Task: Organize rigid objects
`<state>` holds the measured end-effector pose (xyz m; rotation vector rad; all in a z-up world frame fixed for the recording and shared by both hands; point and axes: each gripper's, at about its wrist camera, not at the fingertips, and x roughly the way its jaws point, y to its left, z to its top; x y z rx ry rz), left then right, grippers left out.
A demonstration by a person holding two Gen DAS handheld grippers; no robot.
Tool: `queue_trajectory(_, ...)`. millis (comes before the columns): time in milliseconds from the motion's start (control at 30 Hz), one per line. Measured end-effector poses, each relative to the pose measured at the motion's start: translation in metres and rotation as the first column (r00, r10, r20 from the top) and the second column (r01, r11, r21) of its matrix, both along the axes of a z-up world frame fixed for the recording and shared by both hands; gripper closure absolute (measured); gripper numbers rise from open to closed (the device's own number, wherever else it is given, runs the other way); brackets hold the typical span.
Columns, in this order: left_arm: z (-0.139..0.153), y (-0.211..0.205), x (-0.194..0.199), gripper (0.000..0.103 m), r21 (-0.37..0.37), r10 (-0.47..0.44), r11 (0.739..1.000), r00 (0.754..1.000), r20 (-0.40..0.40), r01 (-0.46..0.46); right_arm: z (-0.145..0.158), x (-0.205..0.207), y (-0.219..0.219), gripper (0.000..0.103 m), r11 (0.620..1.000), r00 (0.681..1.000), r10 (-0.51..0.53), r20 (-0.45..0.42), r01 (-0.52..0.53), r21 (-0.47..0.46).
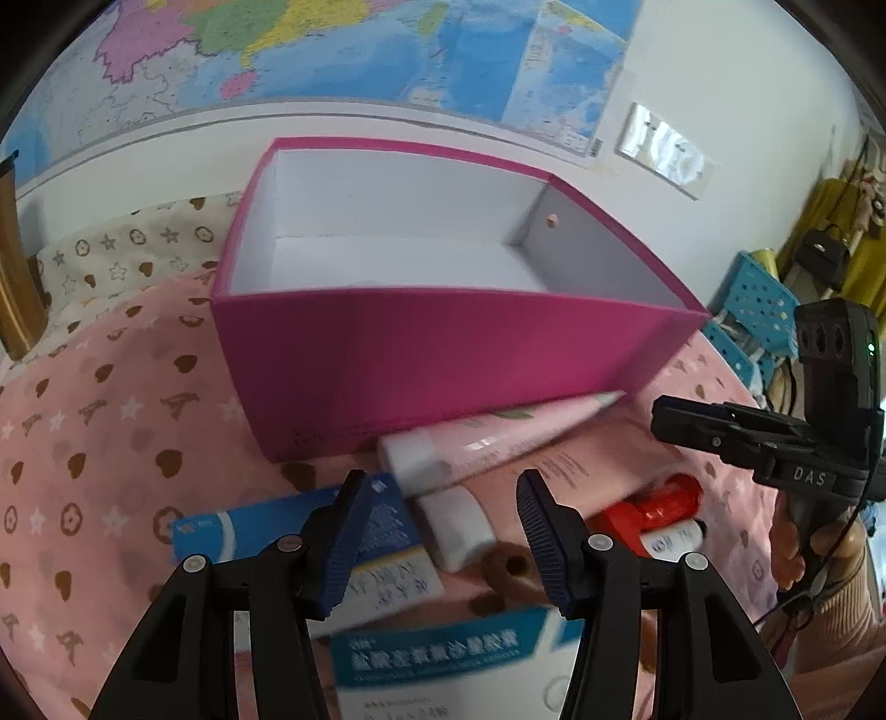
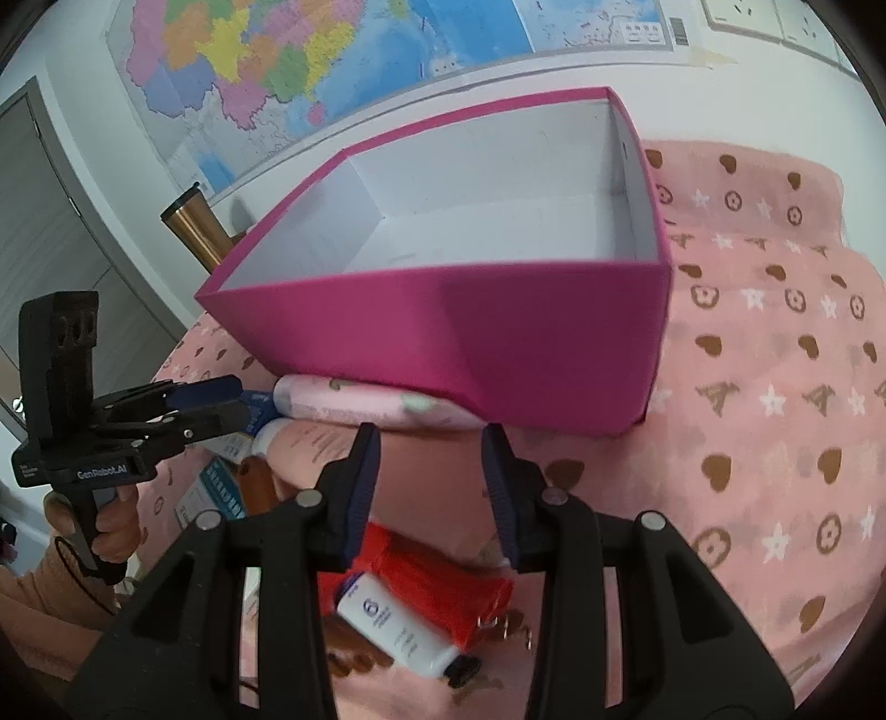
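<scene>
An empty magenta box point(image 1: 432, 360) with a white inside stands on the pink blanket. In front of it lies a heap: a pink tube point(image 1: 498, 437), a peach tube with a white cap point(image 1: 459, 531), a blue carton point(image 1: 249, 526), a red item point(image 1: 653, 507), a small white bottle point(image 1: 673, 540) and a blue-and-white medicine box point(image 1: 443, 653). My left gripper point(image 1: 446, 529) hangs open over the white cap, its pads clear of it. My right gripper point(image 2: 431, 459) is open above the red item point(image 2: 432, 576) and the white bottle point(image 2: 387, 615), holding nothing. The magenta box point(image 2: 498, 343) is just beyond it.
The pink blanket point(image 2: 775, 387) with hearts and stars covers the surface around the box. A copper tumbler point(image 2: 194, 227) stands behind the box's left corner by the wall. A map point(image 1: 332, 44) hangs on the wall. Blue perforated baskets point(image 1: 758, 299) sit off the right edge.
</scene>
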<state>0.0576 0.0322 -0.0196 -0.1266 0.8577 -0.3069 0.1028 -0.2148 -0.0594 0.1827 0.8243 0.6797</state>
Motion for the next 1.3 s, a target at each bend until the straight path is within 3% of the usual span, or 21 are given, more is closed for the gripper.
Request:
queue_trajectory(167, -0.002, -0.015, -0.018, 0.048, 0.023, -0.057, 0.998, 0.998, 0.005, 0.057, 0.006, -0.026, -0.005, 0.063, 0.998, 0.998, 0.054, 0.037, -0.054, -0.024)
queue_trajectory(433, 0.001, -0.041, -0.038, 0.047, -0.009, -0.134, 0.991, 0.991, 0.008, 0.134, -0.006, -0.046, 0.015, 0.063, 0.964, 0.986, 0.159, 0.055, -0.143, -0.224)
queue_trajectory(533, -0.002, -0.056, -0.039, 0.047, -0.018, -0.177, 0.984, 0.984, -0.005, 0.177, -0.006, -0.045, 0.015, 0.063, 0.957, 0.984, 0.166, 0.059, -0.146, -0.250)
queue_trajectory(833, -0.015, -0.104, -0.023, 0.047, -0.033, -0.280, 0.960, 0.958, -0.061, 0.278, -0.006, -0.049, -0.017, 0.063, 0.991, 1.000, 0.015, 0.018, -0.012, -0.137)
queue_trajectory(1033, -0.023, -0.109, -0.019, 0.047, -0.075, -0.312, 0.949, 0.945, -0.099, 0.306, -0.004, -0.055, -0.040, 0.063, 0.993, 0.997, -0.076, 0.013, 0.077, -0.095)
queue_trajectory(1167, -0.023, -0.109, -0.017, 0.047, -0.101, -0.323, 0.944, 0.940, -0.106, 0.313, -0.015, -0.052, -0.045, 0.063, 0.993, 0.997, -0.075, -0.029, 0.072, -0.089)
queue_trajectory(1300, -0.025, -0.114, -0.012, 0.043, -0.134, -0.332, 0.939, 0.934, -0.128, 0.316, -0.017, -0.046, -0.046, 0.063, 0.994, 0.996, -0.085, -0.017, 0.084, -0.073)
